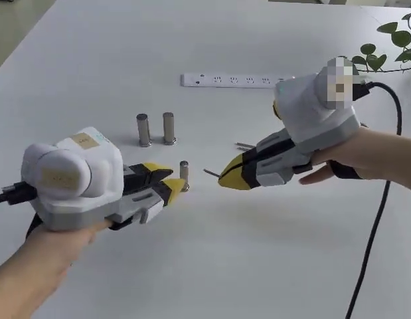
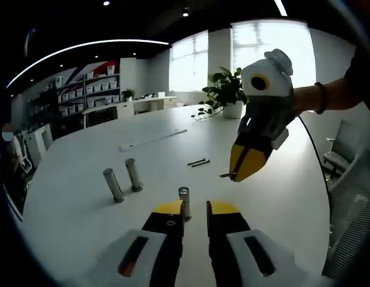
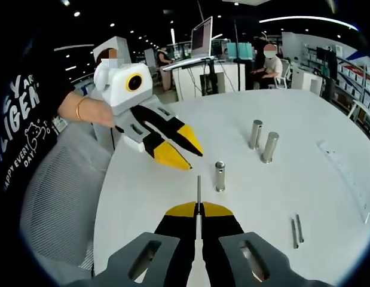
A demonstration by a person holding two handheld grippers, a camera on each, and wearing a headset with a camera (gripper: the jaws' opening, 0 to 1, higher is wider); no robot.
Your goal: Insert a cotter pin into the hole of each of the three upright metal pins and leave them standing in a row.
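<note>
Right gripper view: cotter pin (image 3: 198, 190) between tongs (image 3: 198, 207)

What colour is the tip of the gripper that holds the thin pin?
Yellow, with black behind it; the left gripper view shows the right gripper best.

Bright, even daylight on the white table (image 1: 212, 252); soft shadows, fisheye-warped dark edges, blown-out windows (image 2: 265, 54).
</note>
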